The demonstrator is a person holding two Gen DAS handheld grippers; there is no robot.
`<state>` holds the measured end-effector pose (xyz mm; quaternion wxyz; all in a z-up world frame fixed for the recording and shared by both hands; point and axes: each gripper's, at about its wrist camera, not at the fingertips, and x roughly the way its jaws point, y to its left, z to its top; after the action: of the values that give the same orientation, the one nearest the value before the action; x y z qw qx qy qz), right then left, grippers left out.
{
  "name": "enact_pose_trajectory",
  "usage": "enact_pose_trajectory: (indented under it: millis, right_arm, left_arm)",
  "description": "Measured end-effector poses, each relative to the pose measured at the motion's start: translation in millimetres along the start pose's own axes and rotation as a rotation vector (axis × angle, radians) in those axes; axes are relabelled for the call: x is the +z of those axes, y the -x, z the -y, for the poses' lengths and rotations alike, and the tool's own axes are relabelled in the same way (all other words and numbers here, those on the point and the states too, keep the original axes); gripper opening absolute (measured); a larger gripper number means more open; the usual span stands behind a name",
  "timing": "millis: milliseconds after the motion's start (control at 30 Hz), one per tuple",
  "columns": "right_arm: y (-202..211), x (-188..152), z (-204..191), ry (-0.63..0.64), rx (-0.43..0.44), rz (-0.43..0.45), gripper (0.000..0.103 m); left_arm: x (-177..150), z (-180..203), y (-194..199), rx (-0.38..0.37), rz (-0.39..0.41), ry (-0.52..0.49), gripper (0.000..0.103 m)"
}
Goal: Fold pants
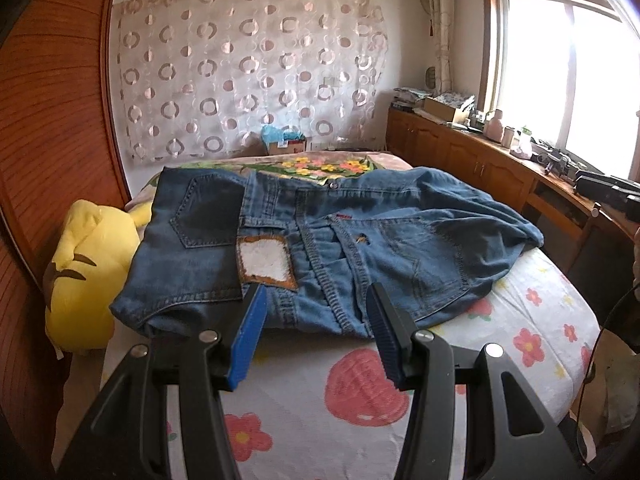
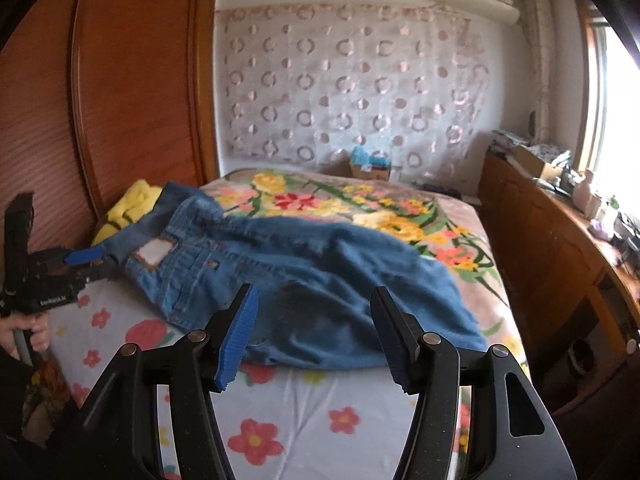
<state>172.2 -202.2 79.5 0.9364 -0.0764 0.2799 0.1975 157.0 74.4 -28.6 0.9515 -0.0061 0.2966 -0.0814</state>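
1. While the left hand-held gripper (image 1: pixel 316 300) hangs at the near edge of the jeans (image 1: pixel 320 248), its blue-padded jaws stand apart with nothing pinched between them; the tips sit over the waistband end, just right of a white patch (image 1: pixel 264 262) edged in orange.
2. The right hand-held gripper (image 2: pixel 314 300) is likewise apart from any cloth: its jaws are opening, and only bare denim lies below and beyond the tips, none of it between the pads.
3. From the right wrist view, the left hand-held gripper (image 2: pixel 82 257) shows at the far left, its blue tip near the waistband corner, with a hand (image 2: pixel 28 334) wrapped round its handle.
4. The jeans lie on the bed (image 2: pixel 312 412), partly on a white sheet printed with red flowers and partly on a flowered blanket (image 2: pixel 360 204) farther back.
5. Their long axis runs across the bed: the waistband and back pockets are toward the left side by the wooden wardrobe (image 2: pixel 132 92), and the legs stretch rightward in a rumpled heap toward the wooden bench (image 2: pixel 560 240) under the window.
6. A yellow plush toy (image 1: pixel 88 264) rests beside the waistband end, between the bed and the wardrobe.
7. At the head of the bed, an open cardboard box (image 1: pixel 286 145) stands against the patterned curtain (image 1: pixel 248 68), with something light blue bulging out of its top.
8. Another open box (image 1: pixel 440 107) sits on the bench among small clutter; its contents cannot be made out.
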Motion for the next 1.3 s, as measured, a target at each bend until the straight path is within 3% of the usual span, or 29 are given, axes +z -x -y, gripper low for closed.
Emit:
enact_pose_trajectory:
  millis: [167,267,400,533,800,967,1067,1300]
  right_arm:
    - [-37.5,-11.3,-9.0,0.013,0.02,-0.055,0.06]
    - [-69.9,-23.3,-8.6,-0.01,0.078,-0.132,0.062]
    - [-115.4,-42.6,-12.0,-0.002,0.087,-0.263,0.063]
    - [-137.0,-60.2,-3.8,-0.026,0.082,-0.332,0.063]
    - [-143.5,-66.4,16.5,-0.075,0.068,-0.341,0.064]
    - [-157.5,-67.5,11.7,-0.021,0.08,-0.373,0.067]
    - [-156.7,-71.6,7.8,0.015,0.069,-0.347,0.071]
    - [-153.1,-72.8,11.9,0.018,0.075,-0.341,0.071]
  left_arm:
    - [-5.3,-10.9,-13.9,0.017,-0.029,0.013,0.05]
    - [-8.7,-15.7,-26.6,0.032,-0.057,0.017,0.05]
    - [-11.4,-19.3,-42.6,0.037,-0.096,0.017,0.05]
    - [-10.3,-22.2,-53.7,0.051,-0.118,0.011,0.05]
    - [-8.9,-30.9,-74.1,0.065,-0.147,0.026,0.05]
    - [-10.5,-34.1,-85.4,0.078,-0.183,0.036,0.05]
    - [-12.4,-34.3,-90.4,0.078,-0.197,0.038,0.05]
    - [-4.7,-29.3,-89.8,0.031,-0.166,0.045,0.05]
